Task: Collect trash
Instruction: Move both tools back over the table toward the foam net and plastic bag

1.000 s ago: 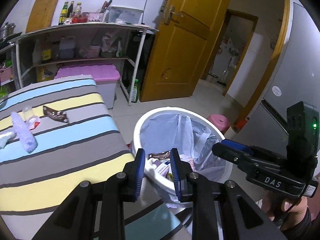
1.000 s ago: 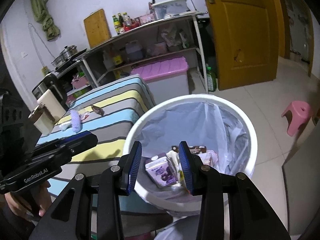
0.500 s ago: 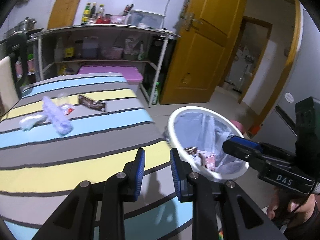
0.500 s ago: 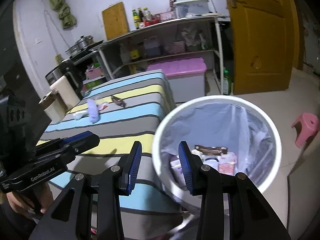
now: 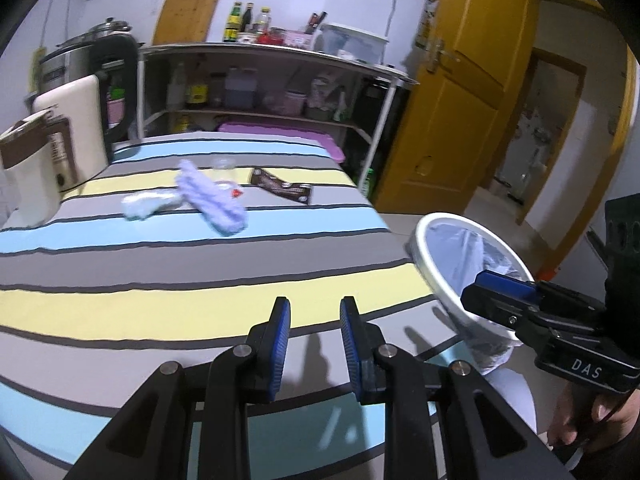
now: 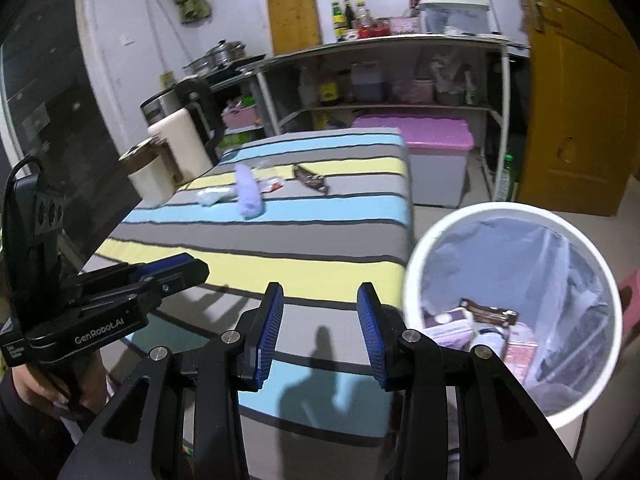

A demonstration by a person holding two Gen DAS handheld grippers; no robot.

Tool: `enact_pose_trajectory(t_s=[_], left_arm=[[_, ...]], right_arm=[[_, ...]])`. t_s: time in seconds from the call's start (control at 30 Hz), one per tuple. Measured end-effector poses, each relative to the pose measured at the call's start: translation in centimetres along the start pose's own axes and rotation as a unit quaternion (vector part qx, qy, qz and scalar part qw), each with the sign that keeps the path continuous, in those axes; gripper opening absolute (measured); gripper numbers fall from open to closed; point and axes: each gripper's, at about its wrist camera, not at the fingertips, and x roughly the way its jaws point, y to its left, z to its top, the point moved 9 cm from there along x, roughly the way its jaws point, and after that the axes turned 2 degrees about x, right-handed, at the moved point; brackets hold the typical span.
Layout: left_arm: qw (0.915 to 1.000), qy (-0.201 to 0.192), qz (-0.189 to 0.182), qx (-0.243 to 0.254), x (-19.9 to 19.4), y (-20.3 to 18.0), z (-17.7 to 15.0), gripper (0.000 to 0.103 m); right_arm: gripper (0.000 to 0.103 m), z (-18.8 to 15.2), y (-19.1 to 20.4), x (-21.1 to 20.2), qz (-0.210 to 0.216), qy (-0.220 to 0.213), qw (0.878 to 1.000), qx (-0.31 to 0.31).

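Left wrist view: the left hand-held gripper (image 5: 315,342), black with blue ribbed pads, stands partly open with nothing between its jaws, above the near edge of the desk (image 5: 160,272) covered in a grey, yellow and light-blue striped cloth. To its right, the right hand-held gripper (image 5: 486,290) carries the white lettering "DAS" on its body. In the right wrist view, the right hand-held gripper (image 6: 320,334) is likewise partly open and empty; the left hand-held gripper (image 6: 184,268), at its left, reads "GenRobot.AI".

Trash on the desk lies well ahead of both hand-held grippers, toward the far edge: a dark brown snack wrapper (image 5: 281,191) with unreadable print, a lilac fuzzy cloth strip (image 5: 212,204), a pale blue crumpled wad (image 5: 144,205) touching it, and a small clear cup (image 5: 224,170) behind it.

The round white trash bin lined with a pale blue plastic bag (image 6: 516,216) stands on the floor just beside the desk's right edge, to the right of the right hand-held gripper; packets lie inside it. The striped surface between the hand-held grippers and the trash is bare.
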Motion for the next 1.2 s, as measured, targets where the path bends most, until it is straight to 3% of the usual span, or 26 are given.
enact_pose_trajectory(t_s=[0.47, 1.2], left_arm=[[0.9985, -0.004, 0.042, -0.035, -1.3, 6.3, 0.5, 0.025], [0.9967, 0.014, 0.076, -0.027, 2.1, 13.9, 4.1, 0.025]], right_arm=[[0.04, 1.0, 4.5, 4.0, 0.036, 0.032, 0.998, -0.033], [0.04, 3.9, 8.4, 11.8, 0.058, 0.074, 0.993, -0.069]])
